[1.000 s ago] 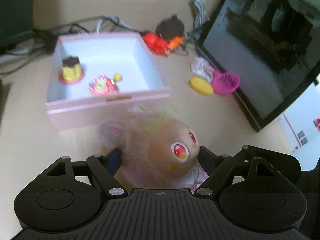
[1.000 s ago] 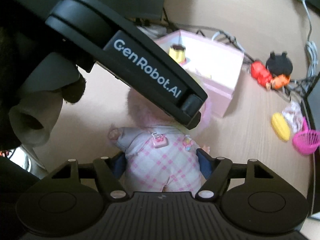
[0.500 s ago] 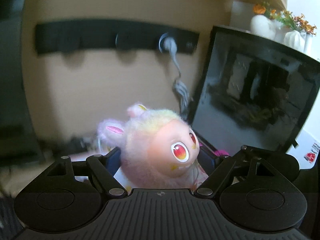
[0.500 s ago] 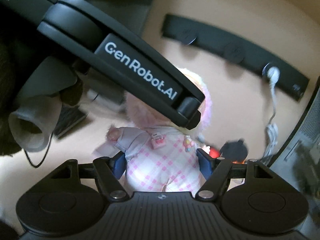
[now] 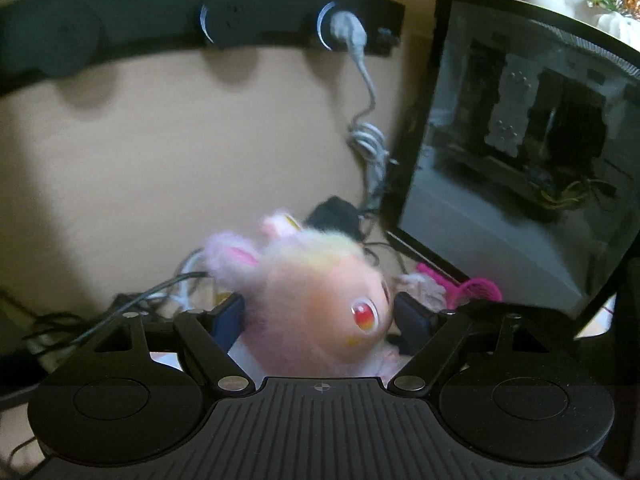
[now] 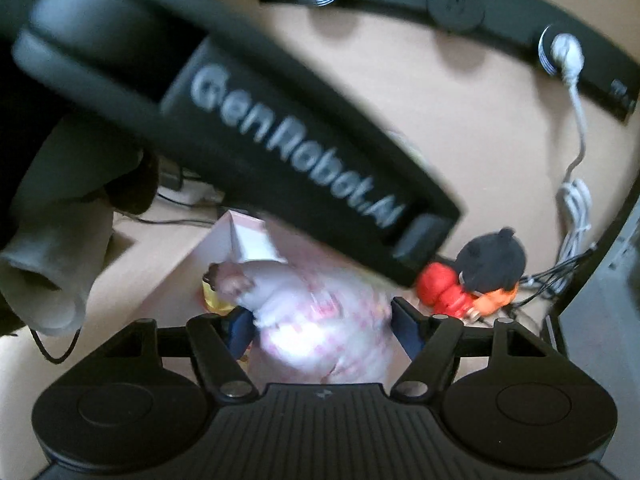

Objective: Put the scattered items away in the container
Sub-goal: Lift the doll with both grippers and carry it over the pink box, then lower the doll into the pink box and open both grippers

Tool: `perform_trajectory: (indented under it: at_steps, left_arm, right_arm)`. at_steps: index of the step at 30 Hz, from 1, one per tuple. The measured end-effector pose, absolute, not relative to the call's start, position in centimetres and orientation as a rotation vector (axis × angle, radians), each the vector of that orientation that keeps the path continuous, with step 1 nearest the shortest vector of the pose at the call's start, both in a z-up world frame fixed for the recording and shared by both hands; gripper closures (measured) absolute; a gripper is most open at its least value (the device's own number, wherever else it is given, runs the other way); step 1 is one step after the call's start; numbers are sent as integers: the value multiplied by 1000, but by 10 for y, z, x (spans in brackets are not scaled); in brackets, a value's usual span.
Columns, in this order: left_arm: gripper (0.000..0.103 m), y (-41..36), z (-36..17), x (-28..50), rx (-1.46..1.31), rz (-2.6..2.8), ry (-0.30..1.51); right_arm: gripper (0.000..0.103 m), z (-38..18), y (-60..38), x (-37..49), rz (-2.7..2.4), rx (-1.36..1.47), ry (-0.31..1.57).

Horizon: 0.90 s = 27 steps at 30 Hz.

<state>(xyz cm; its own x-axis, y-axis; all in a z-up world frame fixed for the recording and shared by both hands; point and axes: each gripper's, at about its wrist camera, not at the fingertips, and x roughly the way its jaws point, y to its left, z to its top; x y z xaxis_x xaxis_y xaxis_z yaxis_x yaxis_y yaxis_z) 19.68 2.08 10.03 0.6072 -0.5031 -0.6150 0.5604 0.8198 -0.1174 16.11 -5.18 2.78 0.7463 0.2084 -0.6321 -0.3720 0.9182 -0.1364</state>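
Beige wall w/ a black socket strip (image 5: pixel 200 36) fills the left wrist view; a dark monitor (image 5: pixel 520 152) stands at right, pink basket (image 5: pixel 478 292) at its foot. Left gripper (image 5: pixel 320 316) has the plush doll (image 5: pixel 320 304) by the head, jaws closing, blue pads tight against the fur on both sides. Doll is up off the desk.

Right wrist view: same wall and strip, wood desk below. Right gripper (image 6: pixel 320 320) is closing on the doll's checked body (image 6: pixel 320 328), pads at either flank; the left gripper's body crosses overhead. Pink container (image 6: pixel 244 240) sits just behind the doll, something yellow already inside. Red-and-black toy (image 6: pixel 472 280) lies outside, so judging by that, doll not yet dropped in, and basket + toy left to do.
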Motion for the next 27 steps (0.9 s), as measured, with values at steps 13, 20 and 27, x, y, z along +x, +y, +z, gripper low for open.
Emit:
perform_trajectory:
  at_steps: [13,20,27]
  left_arm:
    - [20,64,38,244,0,-504,834]
    - [19,67,22,245,-67,-516,906]
    - [23,39,3,236,-51,-540,986]
  right_arm:
    - [22,8,-59,181,357,-198,689]
    - [20,8,-123,187,172,-101,730]
    - [16,-6,-177,160,32,-13,768]
